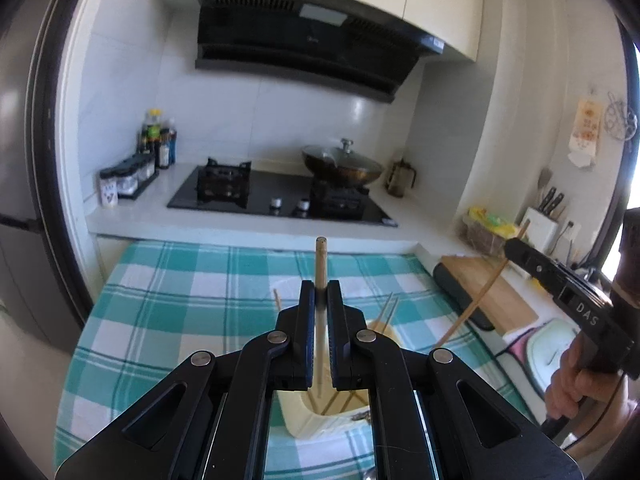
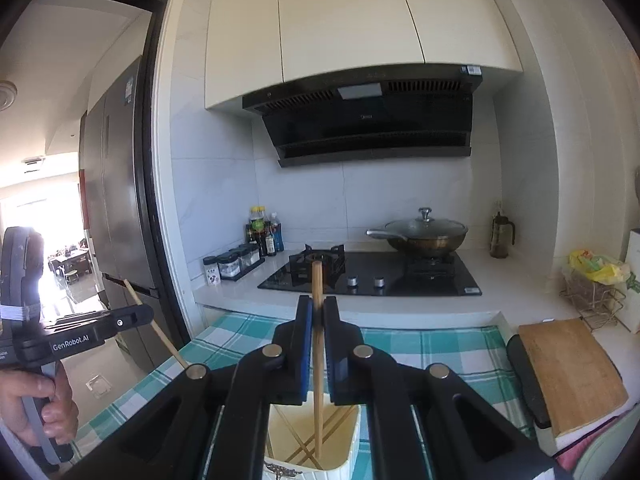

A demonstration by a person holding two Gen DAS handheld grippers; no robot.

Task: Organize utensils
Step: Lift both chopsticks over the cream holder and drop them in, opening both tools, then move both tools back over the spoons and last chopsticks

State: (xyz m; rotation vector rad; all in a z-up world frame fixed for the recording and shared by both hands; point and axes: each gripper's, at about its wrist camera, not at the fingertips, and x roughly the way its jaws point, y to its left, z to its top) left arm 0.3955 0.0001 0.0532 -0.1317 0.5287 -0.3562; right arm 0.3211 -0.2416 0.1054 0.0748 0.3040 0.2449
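Left hand-held gripper (image 1: 320,292) clamping upright chopstick (image 1: 321,258), cream holder (image 1: 304,420) below

Each camera sat just behind its own hand-held gripper, looking forward and slightly downward along the fingers. The left wrist view faced the stove (image 1: 280,196) at 12 o'clock, with the right hand-held gripper (image 1: 514,250) at 3 o'clock. The right wrist view sat similarly near, the left hand-held gripper (image 2: 146,312) at 9 o'clock. Both shared the range hood (image 2: 368,120), wok (image 1: 342,166) and checked cloth (image 1: 180,292).
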